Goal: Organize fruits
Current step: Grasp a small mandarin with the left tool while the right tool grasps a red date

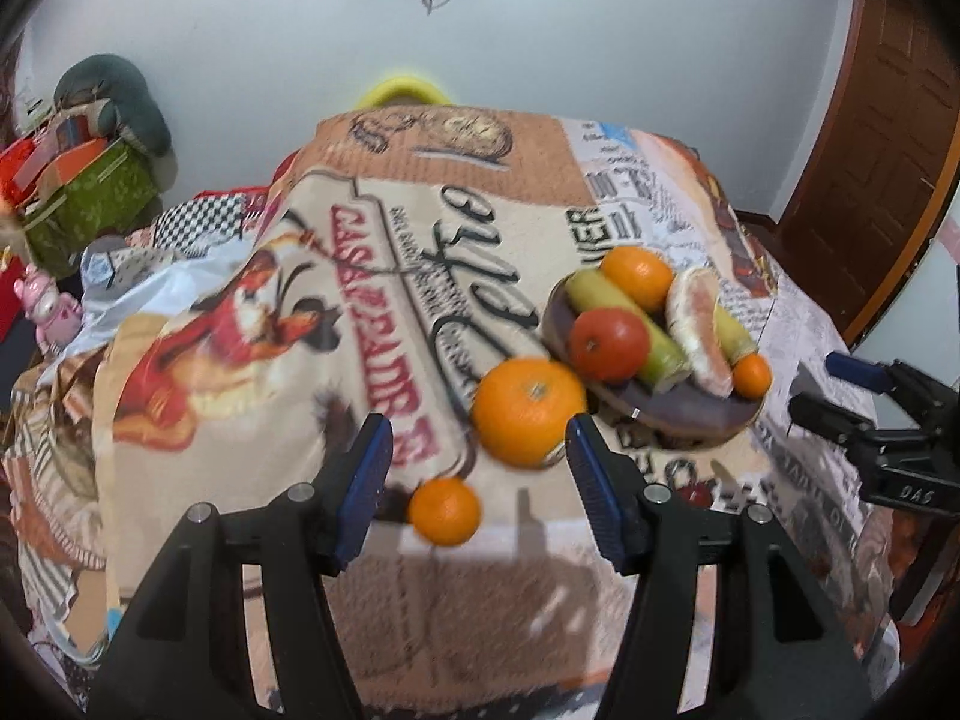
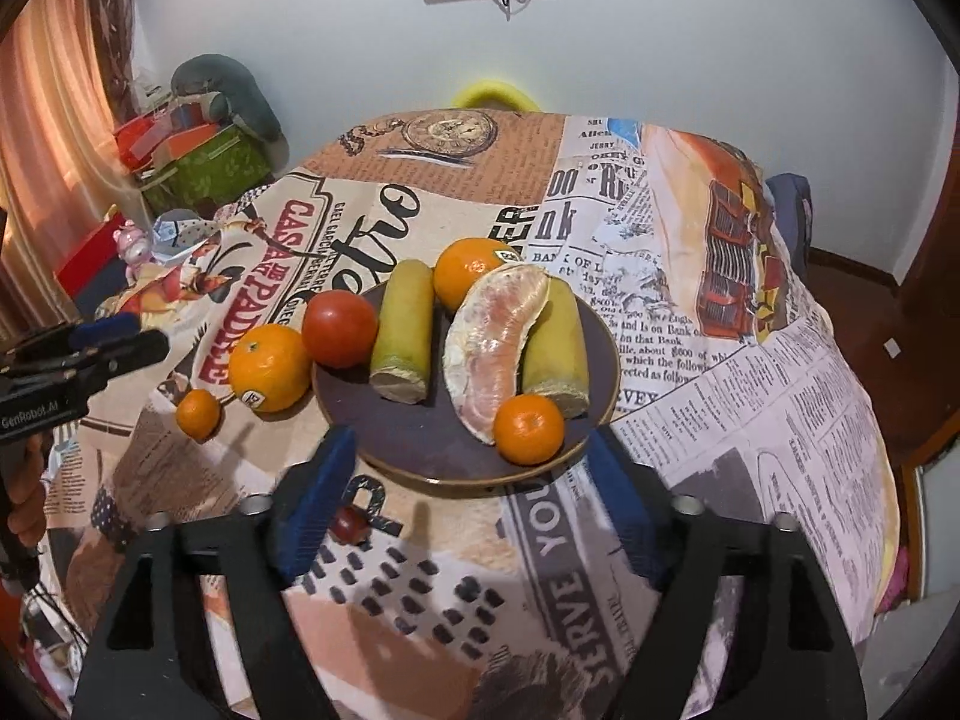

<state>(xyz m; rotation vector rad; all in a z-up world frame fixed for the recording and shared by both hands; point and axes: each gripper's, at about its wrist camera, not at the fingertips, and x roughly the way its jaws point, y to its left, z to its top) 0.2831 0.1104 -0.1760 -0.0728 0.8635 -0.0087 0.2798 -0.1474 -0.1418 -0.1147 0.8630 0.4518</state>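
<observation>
A dark round plate (image 2: 420,450) (image 1: 678,414) holds a red tomato (image 2: 339,329), two yellow-green banana pieces (image 2: 405,330), an orange (image 2: 471,273), a peeled pomelo segment (image 2: 498,348) and a small mandarin (image 2: 529,429). On the cloth left of the plate lie a large orange (image 2: 270,367) (image 1: 528,411) and a small mandarin (image 2: 198,414) (image 1: 445,510). My left gripper (image 1: 477,468) is open and empty, with the small mandarin between its fingers and the large orange just ahead. My right gripper (image 2: 474,480) is open and empty at the plate's near rim.
The table is covered by a printed newspaper-style cloth (image 2: 750,390). A yellow chair back (image 2: 492,93) stands behind the table. Boxes and a green bag (image 2: 204,168) are piled at the left. A wooden door (image 1: 882,138) is at the right.
</observation>
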